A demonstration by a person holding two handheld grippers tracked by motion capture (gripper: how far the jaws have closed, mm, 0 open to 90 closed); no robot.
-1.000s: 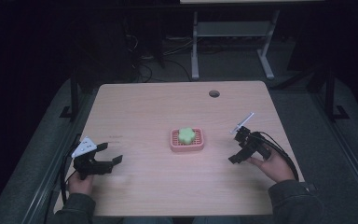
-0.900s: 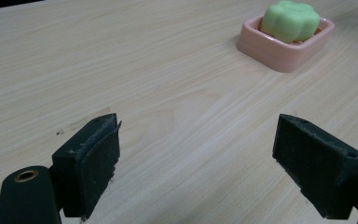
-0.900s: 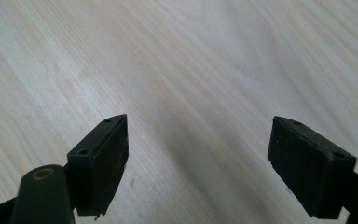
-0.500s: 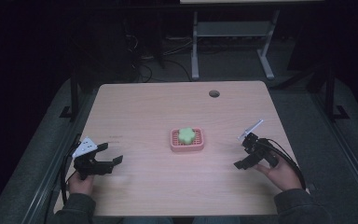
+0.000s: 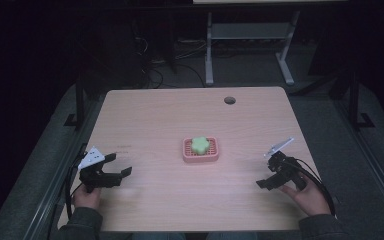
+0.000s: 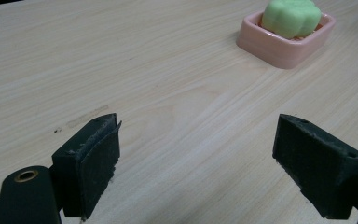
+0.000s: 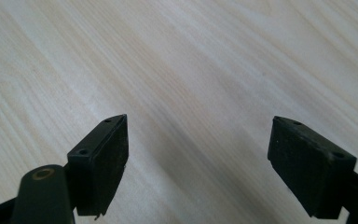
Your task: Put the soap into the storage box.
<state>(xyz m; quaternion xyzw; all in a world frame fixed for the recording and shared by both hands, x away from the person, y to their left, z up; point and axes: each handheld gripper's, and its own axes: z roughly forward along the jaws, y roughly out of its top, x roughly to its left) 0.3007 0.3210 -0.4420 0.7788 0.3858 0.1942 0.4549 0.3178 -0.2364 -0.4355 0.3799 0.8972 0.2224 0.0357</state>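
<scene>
A pink soap dish [image 5: 200, 155] sits near the middle of the wooden table [image 5: 180, 115], holding a pale green flower-shaped soap [image 5: 199, 145]. In the left gripper view the dish [image 6: 279, 46] and soap [image 6: 291, 16] lie ahead at the upper right. My left gripper [image 5: 120, 166] rests low at the table's front left, open, with nothing between its jaws [image 6: 205, 158]. My right gripper [image 5: 267, 171] is at the front right, also open and empty, its jaws over bare wood [image 7: 198, 163]. Both grippers are well apart from the dish.
A round cable hole [image 5: 229, 100] lies near the table's far edge. Beyond the table stands a white metal frame [image 5: 245, 45] with cables on the dark floor. Bare wood stretches between the grippers and the dish.
My right gripper has drawn back toward the front right edge and lowered, away from the dish. The left gripper has stayed in place.
</scene>
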